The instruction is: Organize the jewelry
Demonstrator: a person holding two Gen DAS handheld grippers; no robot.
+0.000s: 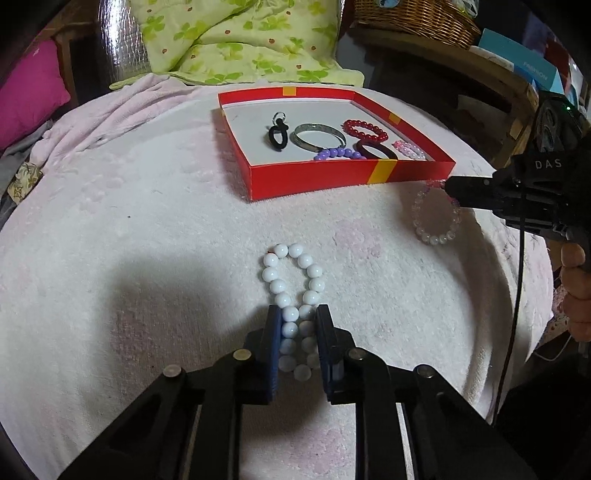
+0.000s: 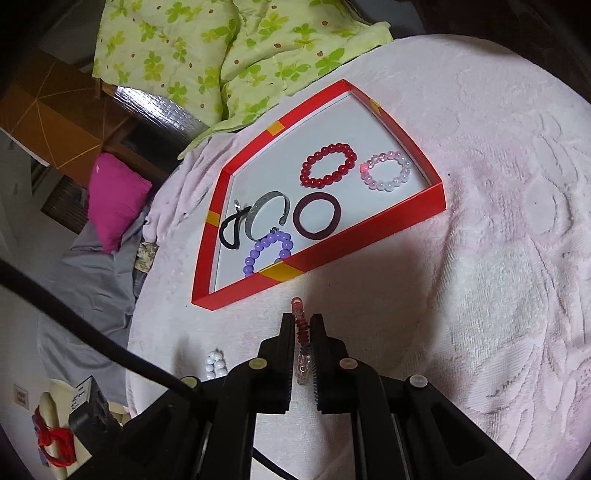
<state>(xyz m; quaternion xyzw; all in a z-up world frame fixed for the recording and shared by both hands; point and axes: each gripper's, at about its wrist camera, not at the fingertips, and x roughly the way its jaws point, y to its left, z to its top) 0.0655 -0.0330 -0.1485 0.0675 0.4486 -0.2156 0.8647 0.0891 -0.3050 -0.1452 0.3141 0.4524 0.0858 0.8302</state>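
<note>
A red box lid (image 1: 314,179) (image 2: 369,236) on the pink towel holds a red bead bracelet (image 2: 328,165), a pale pink bead bracelet (image 2: 388,171), a dark maroon ring bangle (image 2: 317,215), a silver cuff (image 2: 258,214), a purple bead bracelet (image 2: 267,249) and a black hair tie (image 2: 231,229). My left gripper (image 1: 297,314) is shut on a white bead bracelet (image 1: 293,284), squeezed narrow on the towel. My right gripper (image 2: 301,319) (image 1: 448,184) is shut on a clear pink-and-red bead bracelet (image 2: 301,332) (image 1: 436,218), which hangs above the towel just in front of the box.
A green floral quilt (image 1: 240,40) lies behind the box. A magenta pillow (image 1: 29,92) sits at the left. A wicker basket (image 1: 413,18) and blue box stand at the back right. The towel-covered surface drops off at left and right.
</note>
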